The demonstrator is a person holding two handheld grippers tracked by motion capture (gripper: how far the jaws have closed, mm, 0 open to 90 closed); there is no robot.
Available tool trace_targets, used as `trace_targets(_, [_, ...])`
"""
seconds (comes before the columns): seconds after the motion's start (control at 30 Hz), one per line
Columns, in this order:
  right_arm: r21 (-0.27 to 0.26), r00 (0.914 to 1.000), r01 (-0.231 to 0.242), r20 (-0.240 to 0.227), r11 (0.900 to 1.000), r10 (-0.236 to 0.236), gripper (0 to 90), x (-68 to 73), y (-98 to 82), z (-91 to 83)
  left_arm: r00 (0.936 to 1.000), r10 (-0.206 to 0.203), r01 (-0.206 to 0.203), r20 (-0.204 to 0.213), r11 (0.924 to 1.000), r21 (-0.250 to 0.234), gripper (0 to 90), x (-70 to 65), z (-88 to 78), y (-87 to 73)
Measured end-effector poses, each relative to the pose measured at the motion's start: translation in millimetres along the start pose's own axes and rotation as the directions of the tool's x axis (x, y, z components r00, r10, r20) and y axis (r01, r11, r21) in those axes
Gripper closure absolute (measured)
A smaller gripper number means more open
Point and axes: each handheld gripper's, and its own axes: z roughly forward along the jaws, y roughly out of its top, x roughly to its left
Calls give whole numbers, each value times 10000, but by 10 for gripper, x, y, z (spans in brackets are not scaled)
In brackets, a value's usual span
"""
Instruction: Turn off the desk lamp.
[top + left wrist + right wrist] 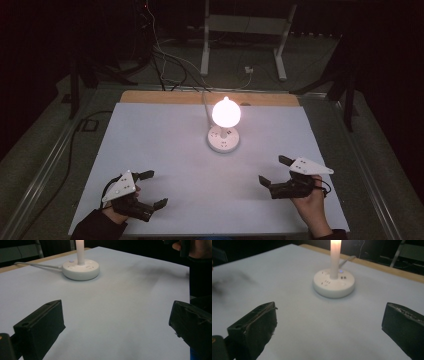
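A small white lamp with a glowing round bulb (226,112) stands on a round white base (223,138) near the middle back of the white table sheet (165,150). The base (80,269) shows at upper left in the left gripper view, and as the base (334,283) with a lit stem (335,257) in the right gripper view. My left gripper (153,189) sits open at the front left, empty. My right gripper (272,170) sits open at the front right, empty. Both point toward the lamp from a distance.
A white cable (37,265) runs from the lamp base off the table's back edge. A wooden strip (165,97) borders the far side. White stand legs (280,45) and wires lie on the dark floor behind. The person's other hand (197,250) appears at upper right.
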Motion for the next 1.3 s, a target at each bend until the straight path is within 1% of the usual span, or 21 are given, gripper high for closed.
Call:
trace_targets(0.13, [-172, 10000, 24, 18, 9998, -24, 0, -45, 103, 8, 10000, 5, -5, 5, 10000, -18, 5, -2, -1, 1])
trace_targets(0.23, [-173, 9999, 68, -77, 9998, -70, 0, -71, 164, 59, 10000, -8, 8, 6, 10000, -2, 5, 0, 0, 1])
trace_targets(0.33, [-57, 9997, 198, -163, 9998, -199, 0, -84, 210, 136, 10000, -42, 42, 32, 10000, -48, 5, -1, -1, 3])
trace_targets(0.37, [-57, 9997, 198, -163, 9998, -199, 0, -84, 210, 136, 10000, -24, 24, 17, 10000, -35, 5, -2, -1, 3])
trace_targets(0.4, [-3, 9993, 227, -285, 9997, -227, 0, -91, 236, 191, 10000, 4, -4, 10, 10000, -10, 5, -2, 0, 2])
trace_targets(0.47, [47, 9987, 223, -457, 9997, -221, 0, -98, 261, 245, 10000, 6, -6, 8, 10000, -10, 5, -2, 0, 2])
trace_targets(0.53, [64, 9985, 260, -487, 9996, -257, 0, -102, 281, 298, 10000, -42, 42, 25, 10000, -76, 6, -3, -1, 4])
trace_targets(0.57, [71, 9980, 242, -584, 9997, -237, 0, -108, 289, 325, 10000, -42, 42, 25, 10000, -76, 5, -3, -1, 4])
trace_targets(0.63, [73, 9976, 202, -668, 9998, -197, 0, -115, 305, 370, 10000, -25, 25, 23, 10000, -26, 5, 0, 0, 4])
trace_targets(0.7, [53, 9971, 155, -751, 9999, -151, 0, -128, 321, 410, 10000, -35, 35, 40, 10000, -91, 5, 2, -5, 8])
trace_targets(0.73, [56, 9962, 137, -863, 9999, -132, 0, -139, 329, 429, 10000, -31, 32, 31, 9999, -123, 5, 2, -9, 10])
trace_targets(0.8, [147, 9955, 257, -914, 9996, -243, 0, -154, 344, 470, 10000, -33, 33, 23, 10000, -89, 5, 2, -5, 7])
trace_targets(0.97, [232, 9926, 154, -1205, 9996, -125, 0, -199, 365, 563, 10000, -60, 60, 33, 9999, -109, 5, 5, -2, 12])
trace_targets(1.03, [273, 9925, 101, -1219, 9996, -67, 0, -223, 374, 597, 10000, -59, 59, 54, 9999, -96, 5, 8, 0, 13])
trace_targets(1.13, [300, 9922, 99, -1241, 9995, -61, 0, -260, 385, 647, 9999, -142, 144, 81, 9996, -223, 5, 6, -8, 17])
trace_targets(1.27, [348, 9917, 196, -1275, 9992, -150, 0, -297, 409, 711, 9999, -122, 124, 78, 9997, -220, 5, 6, -10, 17])
trace_targets(1.3, [406, 9922, 271, -1223, 9988, -219, 0, -304, 414, 730, 9999, -104, 105, 52, 9997, -234, 5, 4, -12, 18])
